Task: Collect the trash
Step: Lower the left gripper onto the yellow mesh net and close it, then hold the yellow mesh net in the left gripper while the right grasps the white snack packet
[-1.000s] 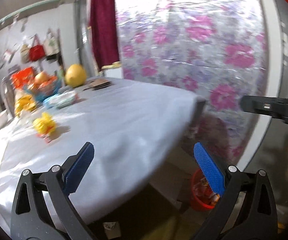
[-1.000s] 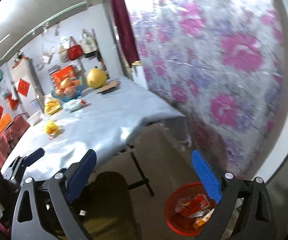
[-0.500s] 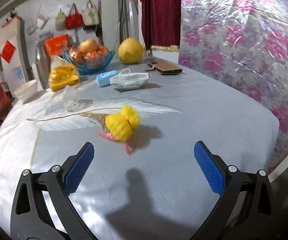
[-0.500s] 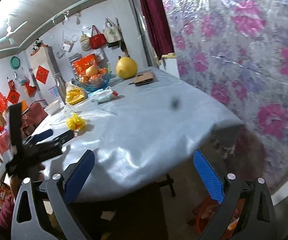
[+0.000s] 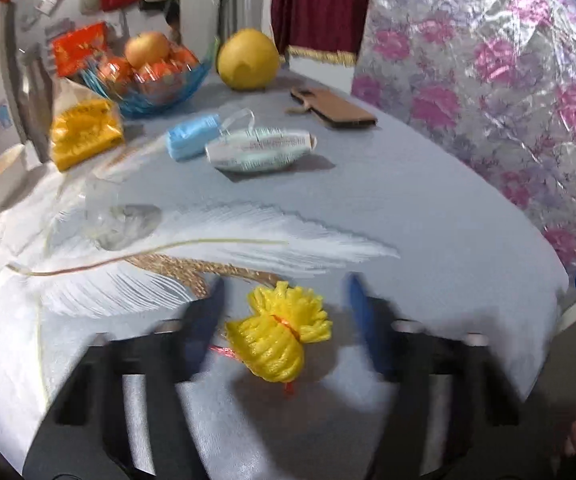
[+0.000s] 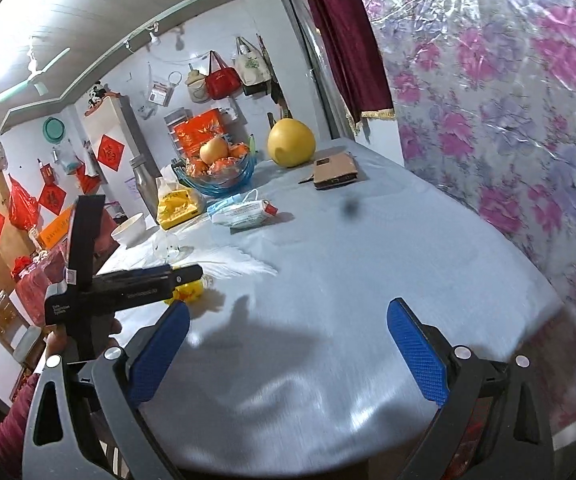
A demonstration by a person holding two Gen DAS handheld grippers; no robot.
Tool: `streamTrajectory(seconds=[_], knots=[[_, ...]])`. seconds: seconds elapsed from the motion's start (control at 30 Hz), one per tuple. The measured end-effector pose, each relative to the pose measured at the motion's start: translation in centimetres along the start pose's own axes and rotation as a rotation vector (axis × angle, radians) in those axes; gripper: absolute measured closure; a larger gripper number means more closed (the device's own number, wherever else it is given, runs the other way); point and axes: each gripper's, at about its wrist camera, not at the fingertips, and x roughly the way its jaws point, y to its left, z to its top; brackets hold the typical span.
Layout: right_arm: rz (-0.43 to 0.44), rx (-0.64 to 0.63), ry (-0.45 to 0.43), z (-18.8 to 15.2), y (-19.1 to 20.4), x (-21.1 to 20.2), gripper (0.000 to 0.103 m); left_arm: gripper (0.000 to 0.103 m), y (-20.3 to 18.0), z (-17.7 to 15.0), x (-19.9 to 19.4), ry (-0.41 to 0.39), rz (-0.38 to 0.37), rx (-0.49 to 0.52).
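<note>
L gripper (image 5: 284, 320) closing round 1 yellow net wad (image 5: 278, 338) (no contact); R gripper (image 6: 288, 354) wide

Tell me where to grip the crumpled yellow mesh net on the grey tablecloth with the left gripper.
Probably across the crumpled yellow mesh net at its red-tied waist, coming down from above: it lies loose on the grey tablecloth, narrowest there. The left gripper already straddles it, jaws closing.

No legible txt (red wall signs (image 6: 111, 152) too blurry).
</note>
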Motion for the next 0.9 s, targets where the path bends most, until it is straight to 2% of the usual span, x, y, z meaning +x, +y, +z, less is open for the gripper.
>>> streamTrajectory(seconds=[0.07, 0.17, 0.37, 0.6, 0.7, 0.8, 0.9], knots=[[0.017, 0.01, 0.009, 0.5, -0.1, 0.7, 0.006, 0.065, 0.3, -0.2, 0.5, 0.023, -0.009, 0.014], [0.033, 0.021, 0.026, 1.2, 0.0, 1.9, 0.006, 0.071, 0.8, -0.6, 0.2, 0.01, -0.002, 0.042], [0.068, 0.013, 0.091, 2.7, 1.3, 6.0, 0.006, 0.072, 3.8, -1.3, -1.5, -0.013, 0.03, 0.038], [0.092, -0.013, 0.193, 5.2, 3.7, 13.4, 0.006, 0.072, 8.1, -2.4, -2.3, -0.023, 0.061, -0.015], [0.074, -0.039, 0.215, 6.5, 4.5, 16.5, 0.006, 0.069, 9.5, -2.5, -2.6, -0.021, 0.009, -0.074], [0.041, -0.038, 0.225, 8.2, 4.7, 19.7, 0.006, 0.067, 9.8, -2.7, -2.9, -0.043, 0.027, -0.093], [0.037, 0.019, 0.228, 9.6, 4.0, 22.6, 0.006, 0.055, 9.6, -2.8, -3.1, -0.055, 0.029, -0.082]])
